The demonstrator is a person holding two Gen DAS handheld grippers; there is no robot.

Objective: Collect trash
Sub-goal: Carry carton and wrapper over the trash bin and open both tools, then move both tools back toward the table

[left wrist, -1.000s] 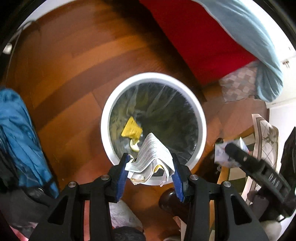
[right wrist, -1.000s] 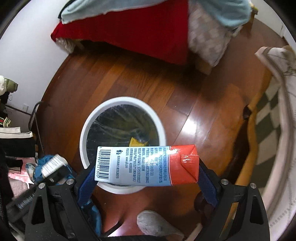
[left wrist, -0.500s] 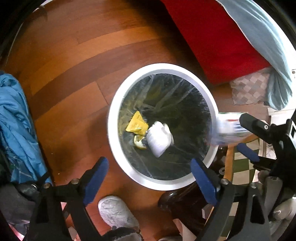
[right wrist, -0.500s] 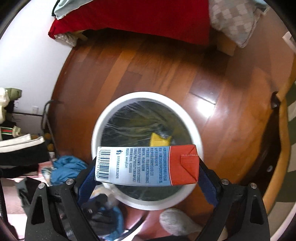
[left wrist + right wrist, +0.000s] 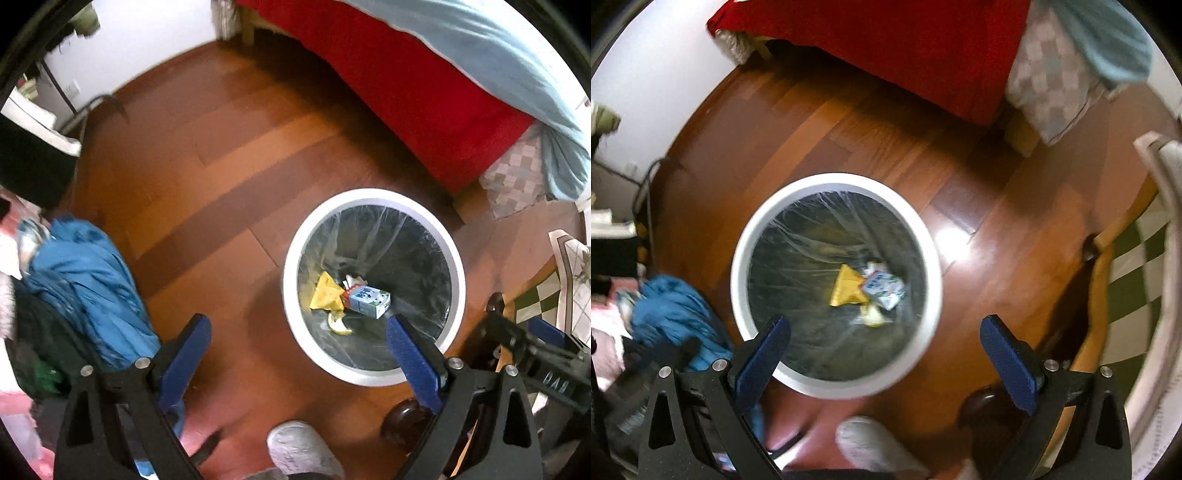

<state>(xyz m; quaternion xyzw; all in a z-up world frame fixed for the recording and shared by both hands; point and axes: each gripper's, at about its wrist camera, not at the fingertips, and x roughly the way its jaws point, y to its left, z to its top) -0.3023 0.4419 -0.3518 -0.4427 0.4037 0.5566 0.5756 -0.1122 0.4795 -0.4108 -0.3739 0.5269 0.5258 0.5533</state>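
Note:
A white round trash bin (image 5: 458, 266) with a clear liner stands on the wooden floor; it also shows in the right wrist view (image 5: 931, 258). Inside lie a milk carton (image 5: 369, 301), a yellow wrapper (image 5: 325, 295), a peel scrap (image 5: 340, 325) and a bit of crumpled paper (image 5: 349, 280). The carton (image 5: 884, 286) and wrapper (image 5: 846, 286) show blurred in the right wrist view. My left gripper (image 5: 299, 350) is open and empty above the bin's left edge. My right gripper (image 5: 886, 343) is open and empty above the bin; it shows at the left view's right edge (image 5: 535, 347).
A blue garment heap (image 5: 85, 280) lies left of the bin. A bed with red cover (image 5: 406, 74) and light blue blanket is behind. A grey slipper (image 5: 303, 450) and a dark wooden furniture leg (image 5: 406, 421) are near the bin. A checkered mat (image 5: 1134, 258) lies at right.
My left gripper opened and dropped the crumpled paper into the bin. My right gripper then opened and the milk carton fell in. Both grippers have pulled back from the bin.

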